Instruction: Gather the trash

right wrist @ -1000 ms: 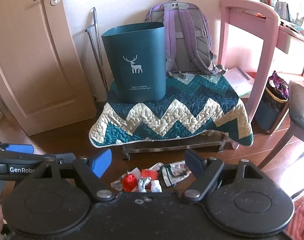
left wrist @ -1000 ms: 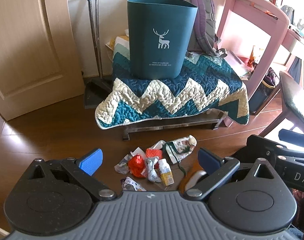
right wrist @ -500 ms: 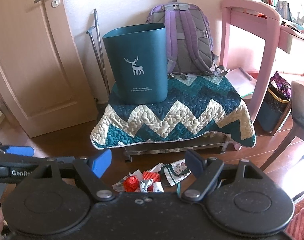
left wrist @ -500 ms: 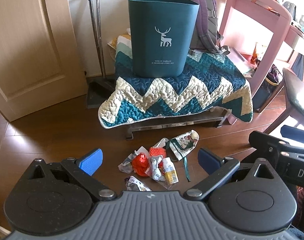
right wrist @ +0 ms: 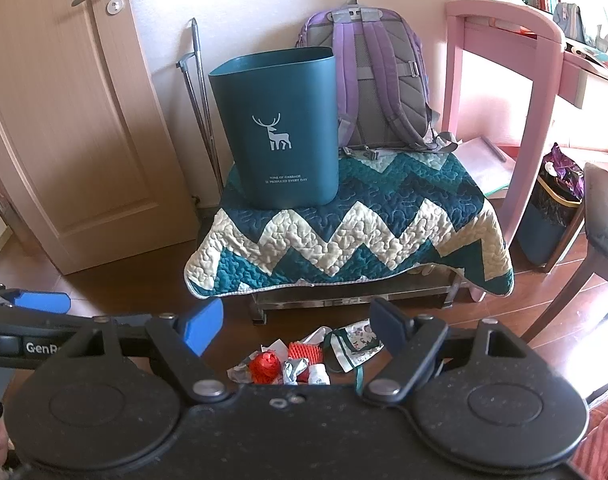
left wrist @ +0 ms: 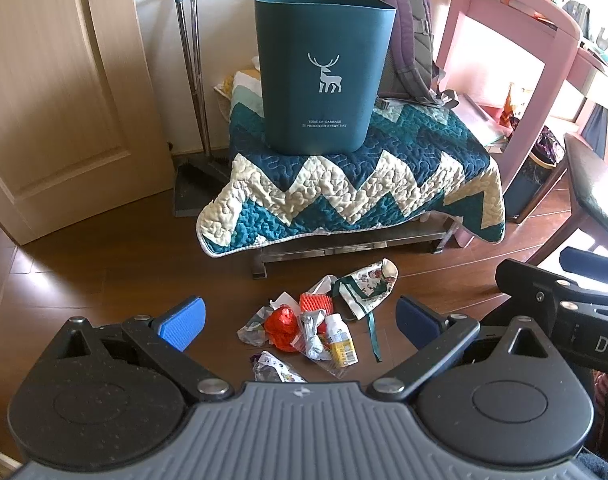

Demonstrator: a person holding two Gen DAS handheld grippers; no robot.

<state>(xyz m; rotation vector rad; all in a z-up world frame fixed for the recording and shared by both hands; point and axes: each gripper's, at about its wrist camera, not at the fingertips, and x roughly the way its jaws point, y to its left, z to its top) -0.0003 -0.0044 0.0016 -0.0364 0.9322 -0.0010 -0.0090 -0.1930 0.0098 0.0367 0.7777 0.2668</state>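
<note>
A pile of trash (left wrist: 307, 328) lies on the wooden floor in front of a low bench: a red crumpled wrapper (left wrist: 280, 321), an orange mesh piece (left wrist: 315, 302), a small yellow bottle (left wrist: 339, 340), foil wrappers and a floral cloth pouch (left wrist: 367, 286). The pile also shows in the right wrist view (right wrist: 300, 364). A dark teal bin (left wrist: 321, 72) with a deer logo stands on the quilt-covered bench (left wrist: 343, 192). My left gripper (left wrist: 300, 320) is open and empty above the pile. My right gripper (right wrist: 300, 324) is open and empty, held further back.
A purple backpack (right wrist: 379, 80) leans behind the bin. A door (right wrist: 64, 120) is at the left, with a dustpan and broom (left wrist: 192, 120) beside it. A pink desk (right wrist: 503, 60), a small bin (right wrist: 551, 216) and a dark chair (right wrist: 599, 232) stand at the right.
Both grippers have drawn back and up a little from the trash pile; more floor shows around it. Both stay open.
</note>
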